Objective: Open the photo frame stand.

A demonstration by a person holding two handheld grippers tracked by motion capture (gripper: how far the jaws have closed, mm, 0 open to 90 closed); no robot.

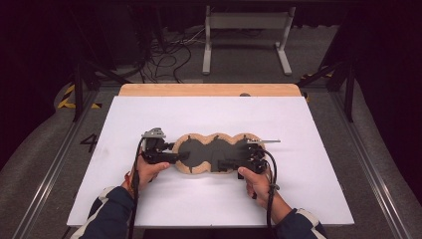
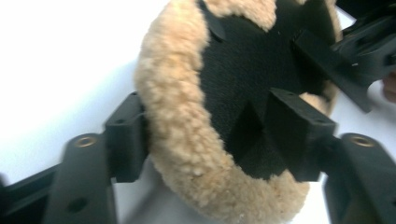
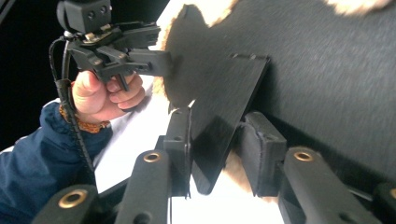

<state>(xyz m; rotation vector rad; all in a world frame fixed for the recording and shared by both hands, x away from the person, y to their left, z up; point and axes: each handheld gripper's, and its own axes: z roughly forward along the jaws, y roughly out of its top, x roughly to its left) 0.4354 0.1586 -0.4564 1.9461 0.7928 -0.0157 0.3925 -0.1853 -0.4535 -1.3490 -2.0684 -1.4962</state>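
Note:
A three-lobed pad [image 1: 217, 149] of black fabric with a tan fleece rim [image 1: 195, 170] lies in the middle of the white table top [image 1: 209, 114]. My left gripper [image 1: 175, 155] is at its left end; in the left gripper view [image 2: 212, 140] one pad presses the outside of the fleece rim [image 2: 173, 121] and the other the black inner face. My right gripper [image 1: 234, 163] is at the right end, and its jaws [image 3: 219, 144] hold a stiff black flap [image 3: 224, 102] of the pad. The left gripper [image 3: 140, 60] also appears in the right gripper view, at the far lobe.
A wooden board edge [image 1: 209, 89] shows behind the white top. Beyond the table stand a grey metal frame [image 1: 244, 40] and loose cables [image 1: 164, 55] on the floor. Black posts [image 1: 77, 84] flank the table at both sides.

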